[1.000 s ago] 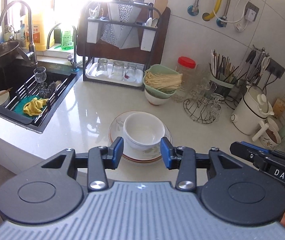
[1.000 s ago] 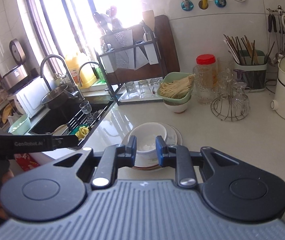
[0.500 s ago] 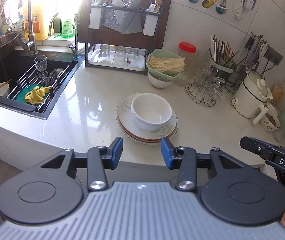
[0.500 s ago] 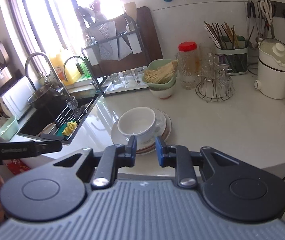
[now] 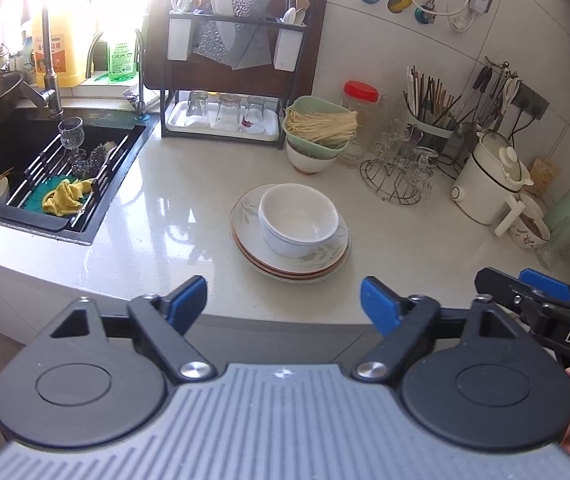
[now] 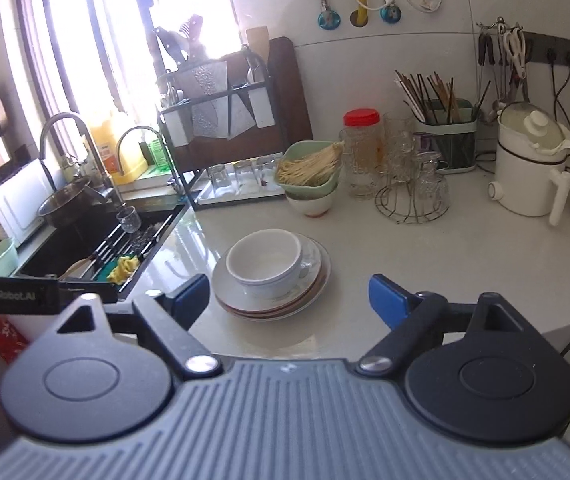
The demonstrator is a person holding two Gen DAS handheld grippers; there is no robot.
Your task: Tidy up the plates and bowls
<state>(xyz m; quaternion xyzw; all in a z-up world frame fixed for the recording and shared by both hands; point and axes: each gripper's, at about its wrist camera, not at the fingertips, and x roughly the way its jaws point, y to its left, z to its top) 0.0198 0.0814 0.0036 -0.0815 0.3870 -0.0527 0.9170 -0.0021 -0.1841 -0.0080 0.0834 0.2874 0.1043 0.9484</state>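
Bowl (image 5: pixel 299 220) sat on stacked plates (image 5: pixel 285 264) near the sink (image 5: pixel 57 184); my left gripper (image 5: pixel 283 300) and right gripper (image 6: pixel 289 298) had just spread, both empty.

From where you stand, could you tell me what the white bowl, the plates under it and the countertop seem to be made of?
White bowl: likely glazed ceramic, with a glossy sheen and a thin blue line around its side. Plates: probably glazed ceramic too, shiny, with a leaf print and brownish rims. Countertop: looks like polished stone or a composite, pale and speckled, mirroring the window light.
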